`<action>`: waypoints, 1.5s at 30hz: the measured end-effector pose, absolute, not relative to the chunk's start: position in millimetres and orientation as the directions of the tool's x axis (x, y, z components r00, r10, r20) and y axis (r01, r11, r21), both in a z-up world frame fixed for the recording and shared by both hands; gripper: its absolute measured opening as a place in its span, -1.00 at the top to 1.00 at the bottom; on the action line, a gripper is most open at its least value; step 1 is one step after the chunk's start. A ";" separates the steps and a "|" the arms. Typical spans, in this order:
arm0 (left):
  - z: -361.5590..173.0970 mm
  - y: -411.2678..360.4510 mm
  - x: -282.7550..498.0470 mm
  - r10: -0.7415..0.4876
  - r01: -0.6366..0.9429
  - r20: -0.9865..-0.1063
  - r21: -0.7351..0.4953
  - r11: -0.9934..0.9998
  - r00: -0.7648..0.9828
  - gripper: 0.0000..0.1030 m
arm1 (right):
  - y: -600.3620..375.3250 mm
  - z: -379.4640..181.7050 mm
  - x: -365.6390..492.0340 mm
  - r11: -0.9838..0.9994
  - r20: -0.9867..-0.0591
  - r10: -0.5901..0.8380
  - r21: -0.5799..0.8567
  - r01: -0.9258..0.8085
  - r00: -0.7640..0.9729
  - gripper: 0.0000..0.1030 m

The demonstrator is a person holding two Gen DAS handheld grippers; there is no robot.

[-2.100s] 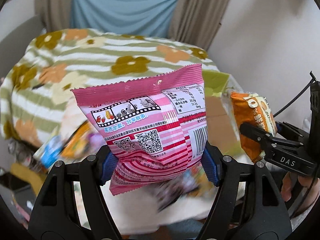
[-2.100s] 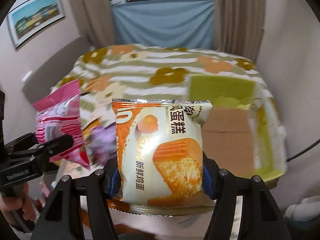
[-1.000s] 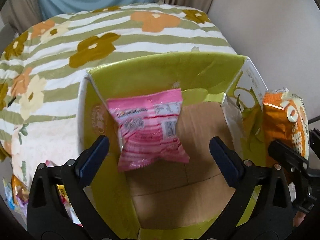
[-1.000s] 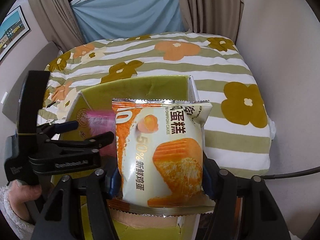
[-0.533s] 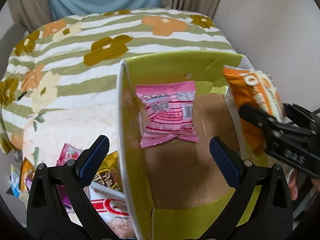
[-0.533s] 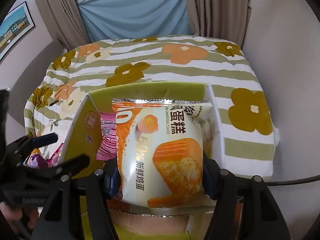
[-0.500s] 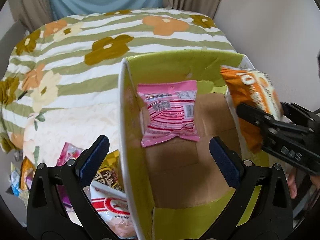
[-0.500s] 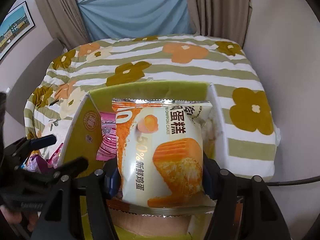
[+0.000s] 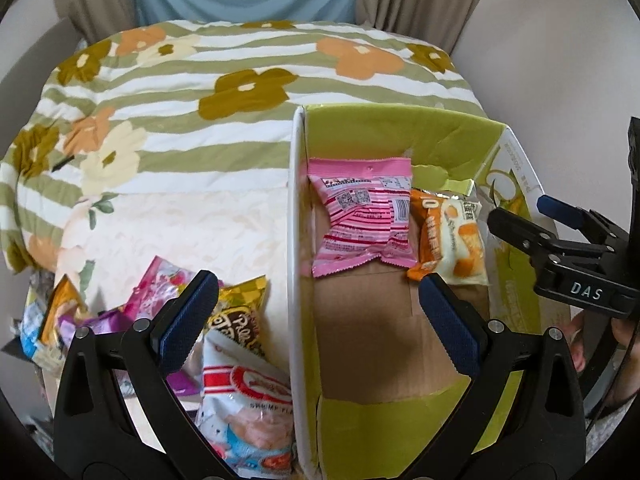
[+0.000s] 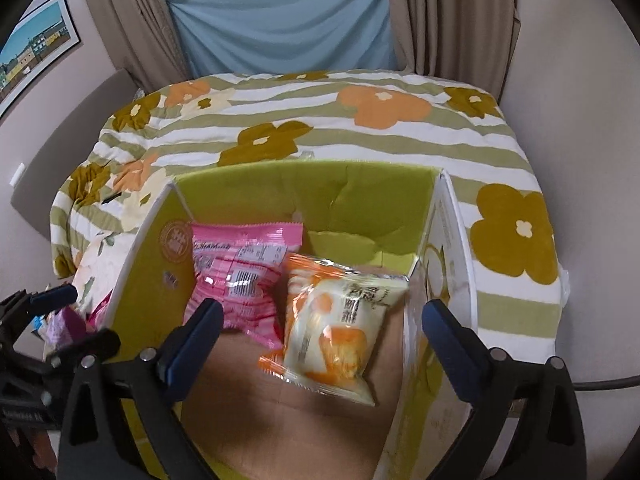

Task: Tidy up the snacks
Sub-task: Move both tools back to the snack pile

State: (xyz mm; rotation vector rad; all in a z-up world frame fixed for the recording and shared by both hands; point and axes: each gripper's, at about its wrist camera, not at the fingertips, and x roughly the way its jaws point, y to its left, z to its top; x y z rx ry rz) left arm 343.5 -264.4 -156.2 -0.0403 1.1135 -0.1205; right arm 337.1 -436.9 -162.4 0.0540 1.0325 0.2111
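While both claws gape empty, the right claw [image 10: 320, 332] opening, its blurred cake packet [image 10: 336, 332] defies reading.

A bed with a floral striped quilt [image 10: 320, 128] fills the room. Behind it hang beige curtains [image 10: 448, 16] flanking a blue cloth [image 10: 280, 32]; a framed picture [image 10: 32, 48] hangs left.

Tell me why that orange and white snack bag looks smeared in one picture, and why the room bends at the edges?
Right wrist view: the orange and white cake packet is motion-blurred, lying loose in the green box below the opening right gripper. Left wrist view: it looks sharper, beside the pink packet. Both views: fisheye lenses curve the striped bedspread and darken the corners.
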 end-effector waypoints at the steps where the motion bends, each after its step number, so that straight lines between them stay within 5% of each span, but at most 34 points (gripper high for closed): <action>1: -153.3 -264.2 340.8 -0.113 0.075 -0.890 -0.089 0.993 0.441 -0.93 | -438.0 -160.8 335.9 0.978 -0.845 0.200 0.141 -0.154 0.496 -0.92; 15: -68.3 -217.9 273.0 -0.106 0.096 -0.764 -0.057 0.994 0.636 -0.93 | -417.0 -77.3 249.1 0.985 -0.739 0.149 0.055 -0.161 0.657 -0.92; 23: -53.4 -163.9 207.5 -0.134 0.155 -0.732 -0.039 0.987 0.668 -0.93 | -388.7 -63.2 174.5 0.987 -0.718 0.156 0.145 -0.073 0.678 -0.92; 37: -121.5 -108.6 130.5 -0.328 0.304 -0.820 -0.198 0.932 0.470 -0.93 | -318.7 -99.9 76.8 0.982 -0.773 0.133 0.189 0.025 0.620 -0.92; 45: -171.0 -125.6 119.0 -0.280 0.402 -0.863 -0.100 0.910 0.420 -0.93 | -307.3 -152.0 63.9 0.963 -0.823 0.192 0.264 0.062 0.535 -0.92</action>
